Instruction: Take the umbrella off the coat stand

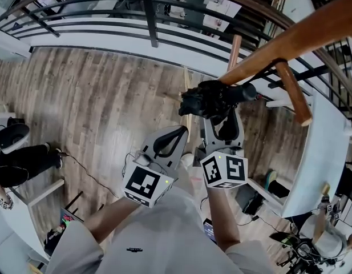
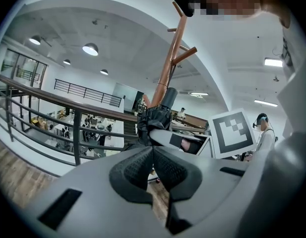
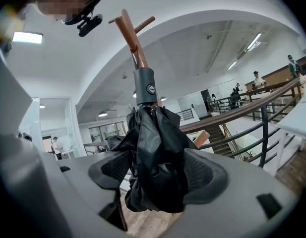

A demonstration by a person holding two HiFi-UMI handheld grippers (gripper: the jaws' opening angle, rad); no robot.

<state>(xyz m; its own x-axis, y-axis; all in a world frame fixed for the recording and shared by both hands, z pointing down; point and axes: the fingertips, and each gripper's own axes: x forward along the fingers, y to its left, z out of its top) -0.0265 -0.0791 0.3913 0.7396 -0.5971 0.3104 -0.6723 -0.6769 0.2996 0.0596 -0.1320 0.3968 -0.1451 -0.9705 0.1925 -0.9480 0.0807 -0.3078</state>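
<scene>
Right gripper (image 3: 158,168) stands spread around the black folded umbrella (image 3: 153,128), which hangs at frame centre against the wooden coat stand (image 3: 132,33). Left gripper (image 2: 153,155) is clenched, empty.

The umbrella (image 3: 155,167) is a black folding one, closed, its loose fabric bunched and hanging below a dark grey cylindrical handle that rests against the coat stand (image 3: 135,43). The stand is a reddish-brown wooden pole with slanted pegs near its top. The fabric lies between the parted jaws of the right hand-held gripper (image 3: 160,171).
</scene>
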